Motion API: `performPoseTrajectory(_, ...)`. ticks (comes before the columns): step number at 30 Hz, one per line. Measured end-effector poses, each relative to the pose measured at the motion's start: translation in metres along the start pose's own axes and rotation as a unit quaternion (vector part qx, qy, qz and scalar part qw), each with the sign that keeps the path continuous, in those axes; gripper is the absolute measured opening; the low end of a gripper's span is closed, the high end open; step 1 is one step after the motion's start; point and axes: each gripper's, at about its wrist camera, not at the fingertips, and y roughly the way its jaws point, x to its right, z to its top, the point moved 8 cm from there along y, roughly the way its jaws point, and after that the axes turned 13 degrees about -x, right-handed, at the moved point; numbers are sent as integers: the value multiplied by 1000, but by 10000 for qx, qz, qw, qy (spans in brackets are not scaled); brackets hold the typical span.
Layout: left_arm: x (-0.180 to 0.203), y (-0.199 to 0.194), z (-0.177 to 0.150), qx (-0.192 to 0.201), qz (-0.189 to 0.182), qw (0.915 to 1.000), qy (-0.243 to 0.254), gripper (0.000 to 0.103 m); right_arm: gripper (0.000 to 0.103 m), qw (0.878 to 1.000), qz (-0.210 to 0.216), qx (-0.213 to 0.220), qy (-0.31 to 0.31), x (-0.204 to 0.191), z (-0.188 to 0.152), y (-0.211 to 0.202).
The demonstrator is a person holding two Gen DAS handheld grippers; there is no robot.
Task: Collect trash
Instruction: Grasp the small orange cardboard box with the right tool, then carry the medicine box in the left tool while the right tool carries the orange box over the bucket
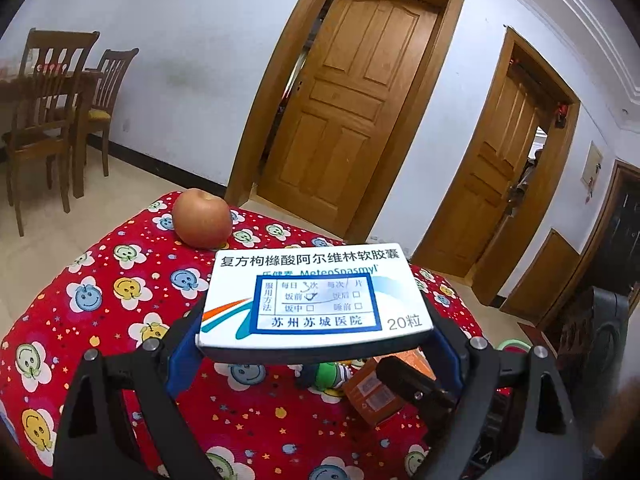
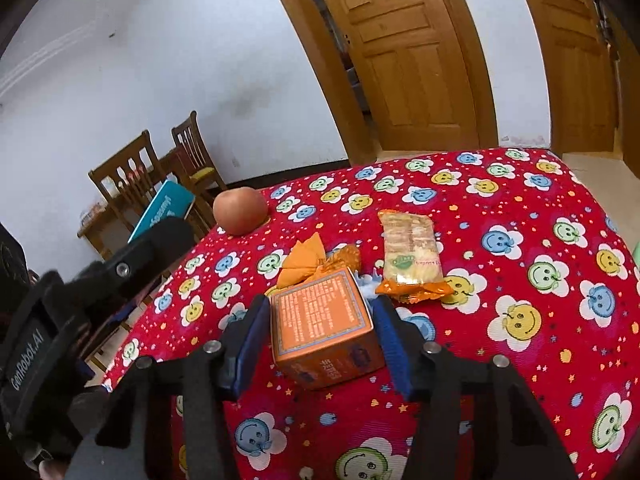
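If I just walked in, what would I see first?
Probably the bright red smiley-flower cloth over the table. Next, the white medicine box that the left gripper holds up above it, and the orange box standing between the right gripper's blue fingers. A round apple sits near the far edge, beside a snack packet.

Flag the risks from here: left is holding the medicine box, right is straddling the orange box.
1. The right gripper straddles the orange box with gaps at both blue pads; the box sits skewed, so closing may twist it out.
2. The orange wrapper and cracker packet lie just behind; pushing forward could shove them.
3. The left gripper grips the white medicine box only near its rear edge; it could tip.
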Motion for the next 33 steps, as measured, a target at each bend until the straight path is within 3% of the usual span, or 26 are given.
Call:
performPoseTrajectory(11,-4,-8,6,226,-216,9995,-87,92,57,9990,80,405,-141,-6,7,-23)
performPoseTrajectory(17,4,-4,10,125,-186,9997,-59,92,57,9963,100,837,154,15,17,-49)
performPoseTrajectory(33,118,6,-7,-312,-674,9922,1001,92,57,9847,-302,1382,1022,94,25,-114)
